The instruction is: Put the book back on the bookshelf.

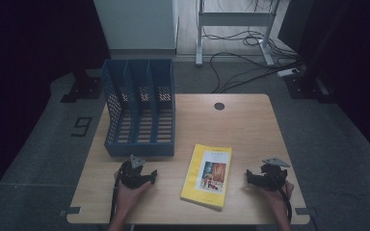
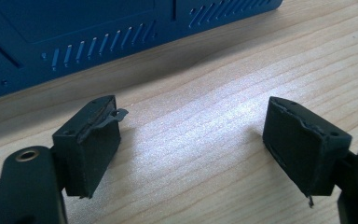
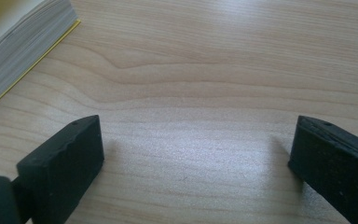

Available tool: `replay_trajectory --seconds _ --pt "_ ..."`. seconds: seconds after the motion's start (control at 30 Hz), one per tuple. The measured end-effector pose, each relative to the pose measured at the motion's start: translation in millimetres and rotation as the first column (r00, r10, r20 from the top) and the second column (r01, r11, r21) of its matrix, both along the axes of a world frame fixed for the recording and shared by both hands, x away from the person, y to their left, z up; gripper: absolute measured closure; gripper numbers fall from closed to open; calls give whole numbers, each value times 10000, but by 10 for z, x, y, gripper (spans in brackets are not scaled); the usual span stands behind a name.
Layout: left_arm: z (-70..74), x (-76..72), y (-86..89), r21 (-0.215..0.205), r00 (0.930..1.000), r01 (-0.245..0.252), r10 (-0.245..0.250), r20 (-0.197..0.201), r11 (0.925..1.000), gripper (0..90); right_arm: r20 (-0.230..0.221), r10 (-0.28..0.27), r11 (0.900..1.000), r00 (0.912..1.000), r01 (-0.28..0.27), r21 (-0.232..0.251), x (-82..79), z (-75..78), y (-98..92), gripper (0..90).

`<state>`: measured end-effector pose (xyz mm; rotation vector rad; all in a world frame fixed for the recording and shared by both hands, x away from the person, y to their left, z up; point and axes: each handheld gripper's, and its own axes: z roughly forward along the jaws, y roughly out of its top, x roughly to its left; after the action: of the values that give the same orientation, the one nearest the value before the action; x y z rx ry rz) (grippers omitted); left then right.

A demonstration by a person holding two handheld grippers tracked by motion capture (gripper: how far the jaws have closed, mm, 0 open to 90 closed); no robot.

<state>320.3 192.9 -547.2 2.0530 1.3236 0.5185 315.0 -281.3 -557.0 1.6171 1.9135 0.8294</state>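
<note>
A yellow book (image 1: pixel 207 175) lies flat on the wooden table (image 1: pixel 241 130), front centre, its page edges (image 3: pixel 14 51) showing in the right gripper view. A blue three-slot file rack (image 1: pixel 139 108) stands at the table's back left; its base wall (image 2: pixel 98 32) fills the top of the left gripper view. My left gripper (image 1: pixel 150 176) rests on the table just in front of the rack, left of the book, open with bare wood between its jaws (image 2: pixel 191 135). My right gripper (image 1: pixel 248 177) sits right of the book, open and empty (image 3: pixel 196 149).
A round cable hole (image 1: pixel 219 106) sits near the table's far edge. Beyond the table, cables (image 1: pixel 250 57) and a white frame (image 1: pixel 236 24) lie on the floor. Bare wood lies between the rack and the right edge.
</note>
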Motion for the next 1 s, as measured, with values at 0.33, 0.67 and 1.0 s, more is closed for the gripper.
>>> replay_trajectory --seconds 0.33,0.67,1.0 --pt "-1 35 -24 19 10000 44 -44 -41 10000 163 144 14 10000 9999 -14 38 -30 6 4 84" --pt "-2 48 -39 21 10000 78 -78 -62 10000 150 234 -186 9998 9996 185 51 -43 9 -3 124" --pt "-1 63 -49 7 9999 75 -75 -81 10000 148 236 -347 9994 9991 345 59 -56 10 -9 130"
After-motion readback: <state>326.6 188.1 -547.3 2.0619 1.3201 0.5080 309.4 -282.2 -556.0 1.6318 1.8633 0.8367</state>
